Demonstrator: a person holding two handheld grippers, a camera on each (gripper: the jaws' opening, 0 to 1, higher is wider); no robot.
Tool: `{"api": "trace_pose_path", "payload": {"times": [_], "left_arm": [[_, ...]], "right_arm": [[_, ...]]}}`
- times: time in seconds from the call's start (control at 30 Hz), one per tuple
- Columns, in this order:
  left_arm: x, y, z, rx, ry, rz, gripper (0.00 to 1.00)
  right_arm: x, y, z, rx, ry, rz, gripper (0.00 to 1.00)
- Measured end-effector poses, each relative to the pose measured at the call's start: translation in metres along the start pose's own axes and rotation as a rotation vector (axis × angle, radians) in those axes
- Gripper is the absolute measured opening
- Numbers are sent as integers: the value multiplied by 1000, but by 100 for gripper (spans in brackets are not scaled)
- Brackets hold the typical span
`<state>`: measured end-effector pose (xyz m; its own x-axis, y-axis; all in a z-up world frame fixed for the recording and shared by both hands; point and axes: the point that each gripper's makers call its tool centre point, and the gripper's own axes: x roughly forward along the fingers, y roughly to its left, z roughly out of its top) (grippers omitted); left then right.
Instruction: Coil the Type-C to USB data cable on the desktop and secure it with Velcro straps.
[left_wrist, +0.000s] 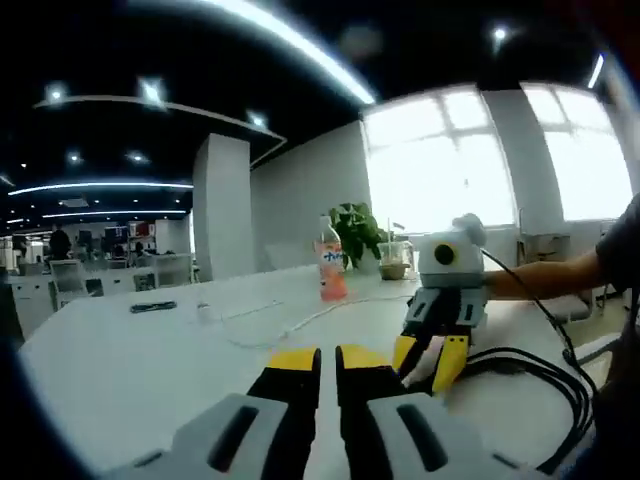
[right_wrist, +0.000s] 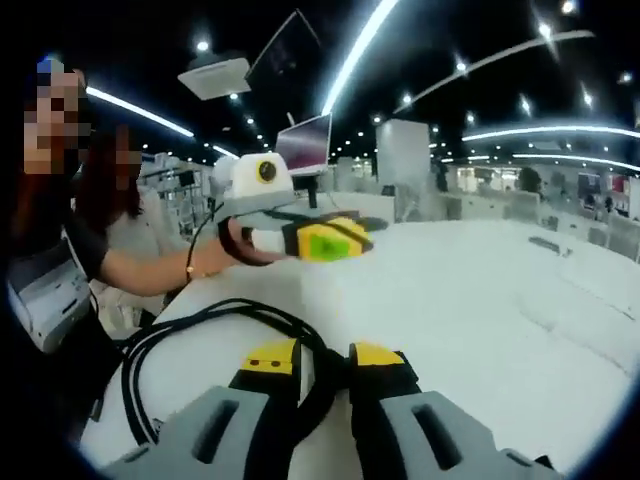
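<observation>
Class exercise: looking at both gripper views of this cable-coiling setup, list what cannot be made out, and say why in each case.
- White cable, left gripper view: connector ends too small to tell.
- Velcro strap: cannot be identified; the dark item is too small.
- Orange bottle: label blurred.
- Black cables, right gripper view: run under that view's jaws, ends hidden.
- Left gripper, right gripper view: blurred, its state is unclear.

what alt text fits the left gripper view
The left gripper, shut and empty, points across a white table. The right gripper rests tips-down on the table at right, a thin white cable and an orange bottle beyond it.
</observation>
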<state>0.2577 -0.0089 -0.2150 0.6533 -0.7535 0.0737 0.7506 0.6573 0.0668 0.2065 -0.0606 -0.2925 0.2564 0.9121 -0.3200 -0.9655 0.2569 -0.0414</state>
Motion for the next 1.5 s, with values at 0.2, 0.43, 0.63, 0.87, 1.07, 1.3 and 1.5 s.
{"api": "trace_pose_path", "payload": {"times": [0.2,0.43,0.63,0.87,1.07,1.3,1.5], "left_arm": [[-12,46,12,76,-53,248,10],[-24,61,34,176,-114,377,12],[-46,77,60,205,-245,514,12],[-61,94,53,133,-250,596,12],[-52,89,41,217,-165,599,12],[-48,78,39,268,-138,580,12],[-47,78,39,231,-141,580,12]], "right_arm": [[9,-10,-5,-76,99,-72,9],[25,-24,29,-105,46,-116,4],[49,-65,84,38,-140,-270,4],[107,-122,109,203,-205,-408,4],[160,-153,117,300,-241,-493,6],[146,-152,120,261,-290,-557,14],[41,-144,115,251,-388,-637,15]]}}
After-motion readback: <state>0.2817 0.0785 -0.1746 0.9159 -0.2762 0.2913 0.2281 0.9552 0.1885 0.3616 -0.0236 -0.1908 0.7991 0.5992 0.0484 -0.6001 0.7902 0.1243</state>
